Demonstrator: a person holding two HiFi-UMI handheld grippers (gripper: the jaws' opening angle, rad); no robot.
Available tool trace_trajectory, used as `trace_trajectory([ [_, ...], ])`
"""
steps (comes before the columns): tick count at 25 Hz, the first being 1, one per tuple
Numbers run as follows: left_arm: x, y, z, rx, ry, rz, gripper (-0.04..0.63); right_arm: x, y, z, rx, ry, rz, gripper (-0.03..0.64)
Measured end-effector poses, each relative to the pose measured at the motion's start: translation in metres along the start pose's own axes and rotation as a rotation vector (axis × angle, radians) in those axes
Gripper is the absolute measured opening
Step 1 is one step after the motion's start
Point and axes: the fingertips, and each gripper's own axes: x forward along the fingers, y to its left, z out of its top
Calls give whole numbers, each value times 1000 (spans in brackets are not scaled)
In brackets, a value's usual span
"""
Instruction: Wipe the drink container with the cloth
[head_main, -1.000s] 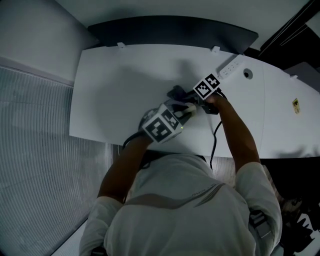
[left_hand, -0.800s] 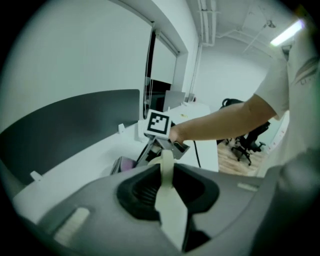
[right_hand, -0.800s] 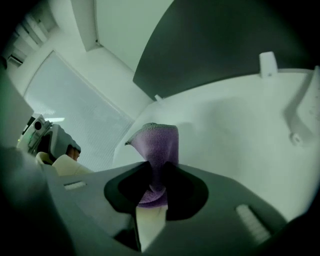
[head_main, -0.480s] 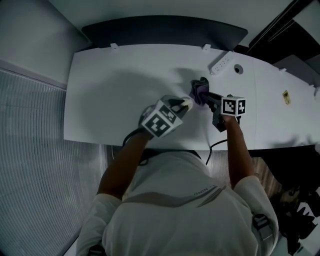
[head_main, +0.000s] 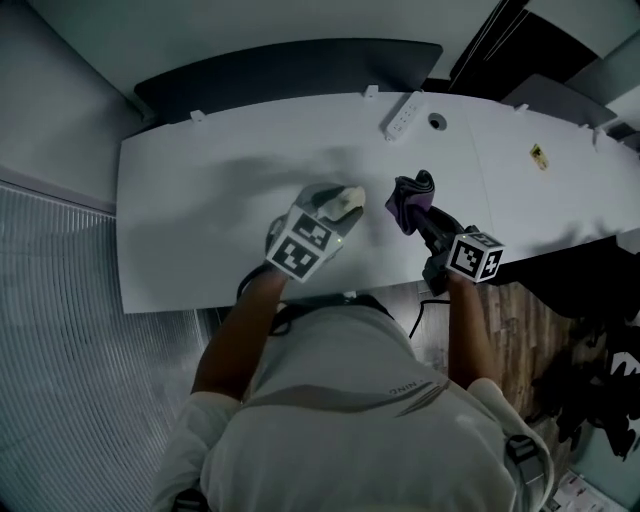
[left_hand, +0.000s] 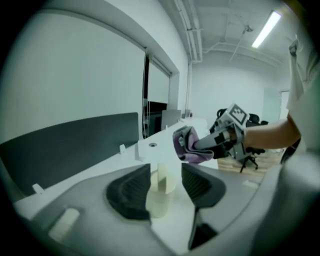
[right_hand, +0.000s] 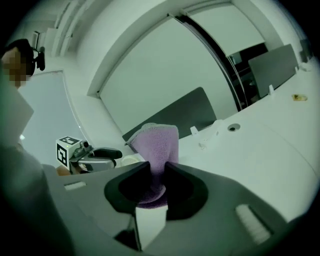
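Observation:
A small cream drink container (head_main: 347, 200) stands upright between the jaws of my left gripper (head_main: 341, 205), over the white table (head_main: 190, 200). These jaws have just been opening. In the left gripper view the container (left_hand: 161, 192) sits next to the left pad (left_hand: 129, 196), with a gap to the right pad, so my left gripper (left_hand: 162, 187) is open. My right gripper (head_main: 424, 212) is shut on a purple cloth (head_main: 410, 197) and is held up to the right of the container, apart from it. The cloth (right_hand: 156, 142) stands bunched out of my right gripper (right_hand: 156, 182).
A white power strip (head_main: 400, 116) and a cable hole (head_main: 437, 121) lie at the table's back edge, before a dark partition (head_main: 290, 65). A small yellow tag (head_main: 538, 153) lies at the far right. Office chairs (left_hand: 250, 161) stand beyond the table end.
My right gripper has pulled the cloth off the container and swung it up and to the right. My left gripper with the container has risen a little.

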Motion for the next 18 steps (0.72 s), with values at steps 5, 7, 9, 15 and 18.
trace_trajectory([
  [5, -50, -2, 30, -21, -208, 73, 153, -27, 34, 22, -121, -162, -119, 83],
  [7, -76, 1, 40, -39, -273, 120, 101, -37, 52, 34, -170, -225, -155, 83],
  [9, -103, 7, 46, -82, -343, 158, 54, -48, 71, 46, -219, -284, -184, 83],
  [15, -174, 22, 52, -115, -502, 208, 3, -72, 125, 75, -338, -434, -231, 81],
  [18, -193, 19, 56, -82, -527, 230, 3, -78, 144, 83, -356, -454, -215, 81],
])
